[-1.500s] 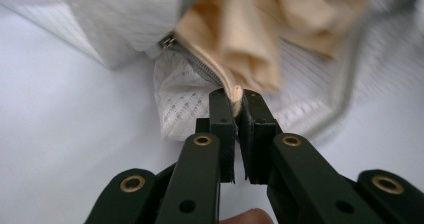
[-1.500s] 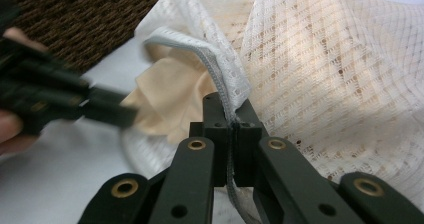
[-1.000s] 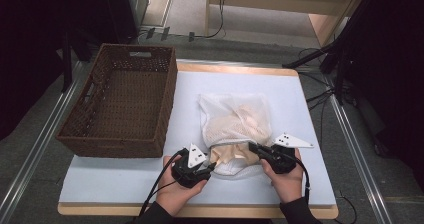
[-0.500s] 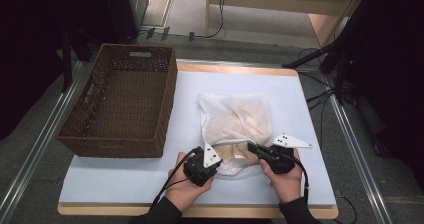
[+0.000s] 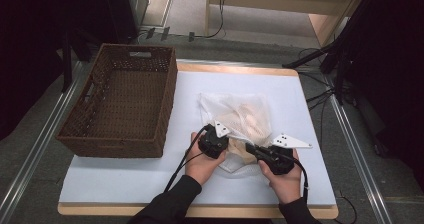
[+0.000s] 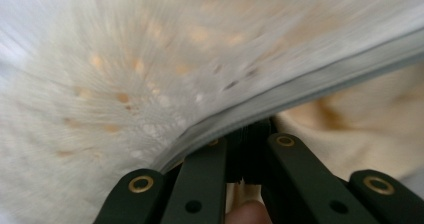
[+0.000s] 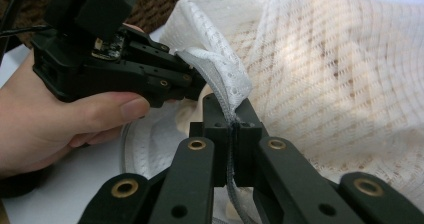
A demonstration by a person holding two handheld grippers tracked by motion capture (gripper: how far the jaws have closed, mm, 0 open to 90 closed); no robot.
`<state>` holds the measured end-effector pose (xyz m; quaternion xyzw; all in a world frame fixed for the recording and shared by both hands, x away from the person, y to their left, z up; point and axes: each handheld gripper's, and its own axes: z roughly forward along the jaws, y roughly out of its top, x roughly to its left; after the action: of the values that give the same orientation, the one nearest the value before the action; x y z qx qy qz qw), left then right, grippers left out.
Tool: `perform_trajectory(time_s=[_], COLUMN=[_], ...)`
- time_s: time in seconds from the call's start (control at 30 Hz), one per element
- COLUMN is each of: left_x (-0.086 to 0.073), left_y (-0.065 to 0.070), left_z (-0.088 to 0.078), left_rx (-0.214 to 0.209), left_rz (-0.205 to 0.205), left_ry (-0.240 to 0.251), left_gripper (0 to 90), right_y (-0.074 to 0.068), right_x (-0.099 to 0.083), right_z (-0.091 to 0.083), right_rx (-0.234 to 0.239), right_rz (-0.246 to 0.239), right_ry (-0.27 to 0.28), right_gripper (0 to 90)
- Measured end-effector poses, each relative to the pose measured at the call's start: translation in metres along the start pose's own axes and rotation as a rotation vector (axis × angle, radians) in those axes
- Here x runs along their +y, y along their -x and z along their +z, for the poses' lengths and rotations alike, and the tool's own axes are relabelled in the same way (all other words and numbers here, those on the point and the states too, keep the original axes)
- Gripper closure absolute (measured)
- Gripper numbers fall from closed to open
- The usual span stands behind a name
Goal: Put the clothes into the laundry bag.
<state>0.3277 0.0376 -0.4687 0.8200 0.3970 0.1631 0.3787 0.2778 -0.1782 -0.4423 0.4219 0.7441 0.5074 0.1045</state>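
A white mesh bag (image 5: 239,109) with beige cloth (image 5: 248,120) inside lies on the white table (image 5: 125,179). My left gripper (image 5: 230,147) is shut on the bag's hemmed rim at its near edge. In the left gripper view the hem (image 6: 280,99) runs across just over the shut tips (image 6: 248,151), with beige cloth (image 6: 360,124) beyond. My right gripper (image 5: 249,147) is shut on the same rim a little to the right. The right gripper view has its jaws (image 7: 232,126) pinching the hem of the mesh bag (image 7: 325,74), with the left gripper (image 7: 196,86) clamping the rim close by.
A dark wicker basket (image 5: 115,146) stands at the left of the table, close to the left hand. Cables trail from both grippers toward the near edge. Metal rails run along both sides of the table, with cords on the floor behind.
My left gripper has moved right and a little away from me, up to the bag's rim beside the right gripper. The right gripper has kept still on the hem.
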Motion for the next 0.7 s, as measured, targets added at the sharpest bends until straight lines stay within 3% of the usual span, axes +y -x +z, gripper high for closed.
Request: perform_trajectory(time_s=[0.1, 0.27, 0.37, 0.47, 0.53, 0.63, 0.7], left_x=[0.000, -0.008, -0.016, -0.022, -0.022, -0.017, -0.012], left_y=[-0.002, -0.001, -0.001, 0.004, 0.010, 0.019, 0.022], left_z=[-0.016, -0.041, -0.044, -0.035, -0.029, -0.021, -0.017], left_rx=[-0.074, -0.086, -0.102, -0.110, -0.075, 0.006, 0.063], left_rz=[-0.005, 0.045, 0.056, 0.080, 0.103, 0.103, 0.104], left_ry=[0.012, 0.012, -0.038, -0.121, -0.129, -0.144, -0.149], left_gripper=[85.2, 78.3, 73.3, 59.7, 48.2, 43.8, 46.7], right_y=[0.003, 0.004, 0.003, 0.003, 0.002, 0.001, 0.001], right_x=[-0.003, -0.003, -0.003, -0.003, -0.003, -0.003, -0.003], right_z=[0.003, 0.004, 0.004, 0.005, 0.006, 0.007, 0.007], right_rx=[-0.013, -0.019, -0.022, -0.022, -0.022, -0.023, -0.021], right_rz=[-0.004, 0.000, 0.000, -0.002, -0.003, -0.011, -0.006], right_ry=[-0.019, -0.021, -0.022, -0.020, -0.022, -0.024, -0.023], right_gripper=[88.3, 88.3, 88.3, 88.3, 88.3, 88.3, 88.3])
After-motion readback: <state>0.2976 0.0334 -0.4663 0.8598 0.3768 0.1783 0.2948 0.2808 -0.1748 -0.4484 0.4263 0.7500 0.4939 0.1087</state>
